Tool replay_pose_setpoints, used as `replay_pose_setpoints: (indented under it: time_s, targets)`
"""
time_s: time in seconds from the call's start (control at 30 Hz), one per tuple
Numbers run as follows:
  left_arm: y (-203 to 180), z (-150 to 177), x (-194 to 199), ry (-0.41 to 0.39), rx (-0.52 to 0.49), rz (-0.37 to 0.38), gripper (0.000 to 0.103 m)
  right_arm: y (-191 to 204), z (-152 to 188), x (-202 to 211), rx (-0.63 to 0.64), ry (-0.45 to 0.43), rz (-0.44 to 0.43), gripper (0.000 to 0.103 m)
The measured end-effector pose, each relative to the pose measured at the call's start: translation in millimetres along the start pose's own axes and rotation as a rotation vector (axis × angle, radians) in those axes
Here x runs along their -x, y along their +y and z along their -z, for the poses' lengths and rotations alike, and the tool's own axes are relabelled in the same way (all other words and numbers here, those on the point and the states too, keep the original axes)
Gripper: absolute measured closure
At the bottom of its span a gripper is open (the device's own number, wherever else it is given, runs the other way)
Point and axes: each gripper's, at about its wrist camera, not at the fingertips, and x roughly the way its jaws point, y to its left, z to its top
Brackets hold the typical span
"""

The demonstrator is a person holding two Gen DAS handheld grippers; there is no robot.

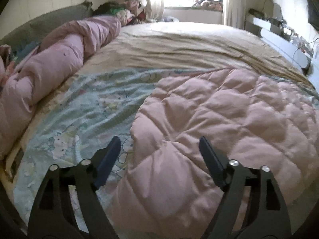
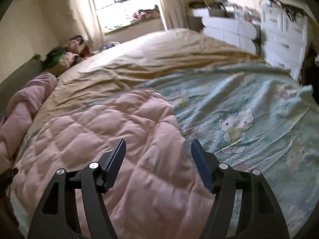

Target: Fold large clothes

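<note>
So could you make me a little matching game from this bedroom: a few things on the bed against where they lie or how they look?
Things:
1. pink quilted garment
2. rolled pink duvet
3. cartoon sheet
4. left gripper

States:
A. pale green, printed with cats
B. bundled along the headboard side
C. spread flat in front of both grippers
D. open, holding nothing

Pairs: 1-C, 2-B, 3-A, 4-D

My claws are black with dark blue pads (image 1: 108,159). Below them lies a pale pink quilt (image 1: 219,119) stitched in puffy diamonds. Under it, a light green sheet (image 2: 249,109) carries cartoon cats in white and pink. Farther off the bedspread (image 1: 179,41) is plain tan, and a rolled blanket (image 1: 65,53) at the side is pink-lilac. The drawers (image 2: 283,37) are white.
</note>
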Motion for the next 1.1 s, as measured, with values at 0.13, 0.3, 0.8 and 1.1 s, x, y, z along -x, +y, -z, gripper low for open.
replay_pose_setpoints:
  time_s: [0.13,0.3,0.8,1.1]
  targets:
    - [-18.0,9.2,22.3,-0.032,-0.022,0.039,0.027,21.6,12.6,23.4,0.078,-0.023,-0.069,0.026]
    - [-55.3,26.7,32.0,-0.015,-0.061,0.112,0.019,60.9,33.4,29.6,0.2,-0.006,-0.125,0.026]
    - [-76.9,41.9,-27.1,0.159,-0.01,0.16,0.008,106.0,65.3,-51.3,0.28,0.245,-0.065,0.017]
    - [-29.4,41.9,20.3,0.086,0.071,0.115,0.008,48.7,42.2,19.5,0.105,0.121,-0.14,0.015]
